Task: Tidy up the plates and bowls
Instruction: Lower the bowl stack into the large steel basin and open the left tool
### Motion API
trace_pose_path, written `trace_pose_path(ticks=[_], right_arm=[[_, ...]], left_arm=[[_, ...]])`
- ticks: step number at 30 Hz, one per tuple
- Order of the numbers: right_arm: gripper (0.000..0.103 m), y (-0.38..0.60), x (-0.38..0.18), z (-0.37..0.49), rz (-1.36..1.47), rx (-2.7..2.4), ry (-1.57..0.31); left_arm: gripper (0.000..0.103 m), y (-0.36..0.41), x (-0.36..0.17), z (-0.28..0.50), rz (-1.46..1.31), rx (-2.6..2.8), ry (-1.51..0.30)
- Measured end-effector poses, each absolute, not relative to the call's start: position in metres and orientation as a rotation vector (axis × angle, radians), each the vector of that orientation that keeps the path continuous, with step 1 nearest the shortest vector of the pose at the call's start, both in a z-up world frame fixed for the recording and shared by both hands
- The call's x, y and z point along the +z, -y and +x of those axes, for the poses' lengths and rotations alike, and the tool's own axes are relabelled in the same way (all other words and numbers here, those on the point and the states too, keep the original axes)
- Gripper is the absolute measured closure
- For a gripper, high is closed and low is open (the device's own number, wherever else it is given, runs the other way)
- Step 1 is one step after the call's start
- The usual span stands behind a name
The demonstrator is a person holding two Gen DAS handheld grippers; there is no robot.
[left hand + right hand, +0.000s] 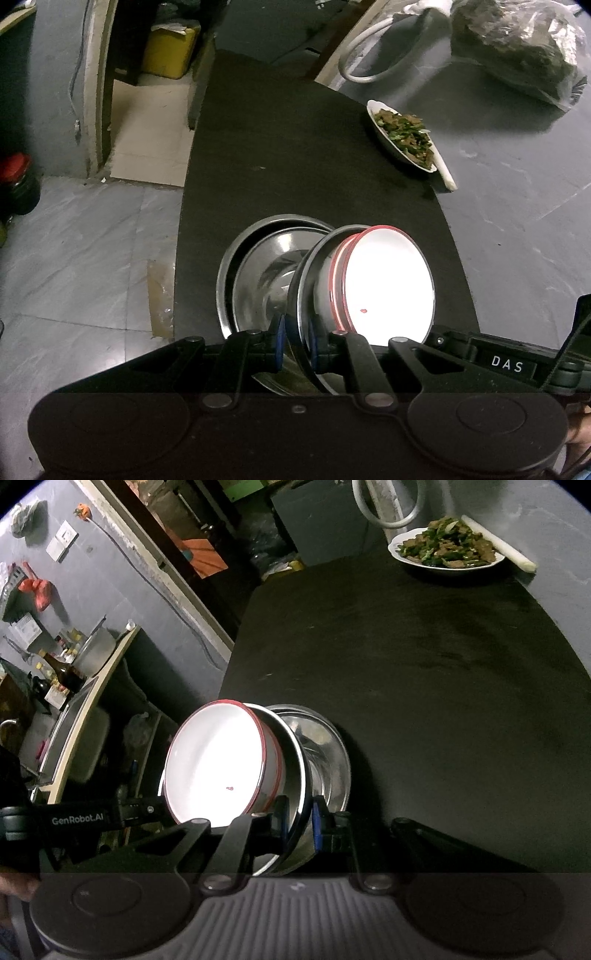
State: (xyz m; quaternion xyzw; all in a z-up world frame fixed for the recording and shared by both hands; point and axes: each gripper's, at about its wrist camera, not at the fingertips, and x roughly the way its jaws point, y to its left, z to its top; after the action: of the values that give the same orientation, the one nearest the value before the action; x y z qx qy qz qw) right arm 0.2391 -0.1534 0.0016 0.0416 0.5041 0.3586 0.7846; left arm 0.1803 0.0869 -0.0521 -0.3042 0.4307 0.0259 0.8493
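My left tongs are clenched on the near rim of a tilted steel bowl, one blue pad on either side of the rim. My right tongs grip the same tilted steel bowl in the same manner, blue pads pressed to the inside and outside of its edge. Nested inside that bowl is a white bowl with a red rim, its glazed interior facing sideways and brightly lit; a small red speck marks its inner surface. In the right wrist view the white bowl faces left. The tilted pair leans against, and partly into, a stack of steel bowls resting upright on the black bench; the same stack appears to the right of the tilted bowl in the right wrist view. At the far edge of the bench, well apart from the bowls, stands a white plate of cooked greens and meat, with a pale stalk lying just beside it. Beyond the bench, a clear plastic bag lies on the grey floor.
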Motion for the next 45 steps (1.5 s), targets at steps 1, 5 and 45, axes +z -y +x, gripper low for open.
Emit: trace_pose_path(ticks=[1,5,45], right_arm=[[0.089,0.152,0.001,0.240,0.087,0.775,-1.091],[0.089,0.147,-0.002,0.243,0.081,0.780,-1.101],[0.089,0.127,-0.013,0.244,0.070,0.726,-1.154]], left_arm=[[0.091,-0.088,-0.053,0.180,-0.643,0.057,-0.910],[0.091,-0.090,-0.056,0.181,-0.649,0.067,-0.921],[0.093,-0.099,-0.075,0.200,-0.687,0.097,-0.974]])
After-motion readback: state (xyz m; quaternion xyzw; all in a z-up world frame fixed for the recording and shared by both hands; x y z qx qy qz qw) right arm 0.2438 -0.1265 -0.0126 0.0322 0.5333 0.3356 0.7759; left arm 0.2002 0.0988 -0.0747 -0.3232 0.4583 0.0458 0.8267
